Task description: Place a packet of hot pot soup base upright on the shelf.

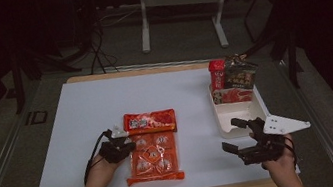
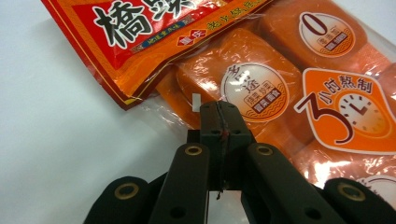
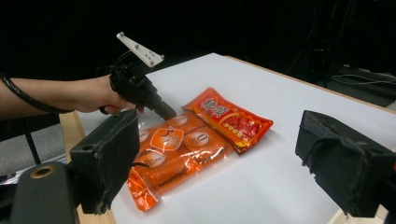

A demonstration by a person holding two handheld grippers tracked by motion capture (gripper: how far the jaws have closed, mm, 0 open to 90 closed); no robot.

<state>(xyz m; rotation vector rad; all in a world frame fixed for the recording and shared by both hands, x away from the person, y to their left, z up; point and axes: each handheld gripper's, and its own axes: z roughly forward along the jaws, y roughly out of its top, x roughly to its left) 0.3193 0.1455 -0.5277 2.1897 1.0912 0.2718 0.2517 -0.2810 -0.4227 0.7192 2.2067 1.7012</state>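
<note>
The clear orange multipack point(image 1: 153, 157) lies flat, long axis toward the red packet point(image 1: 150, 122); left tongs point(image 2: 218, 108) together at its edge, right tongs point(image 3: 224, 158) apart.

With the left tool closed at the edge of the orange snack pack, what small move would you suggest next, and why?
Probably lift the left tool slightly to test its hold. Its jaws are shut at the clear edge of the orange pack, which lies flat beside the red packet. The white bin still has room, and the right tool is open.
</note>
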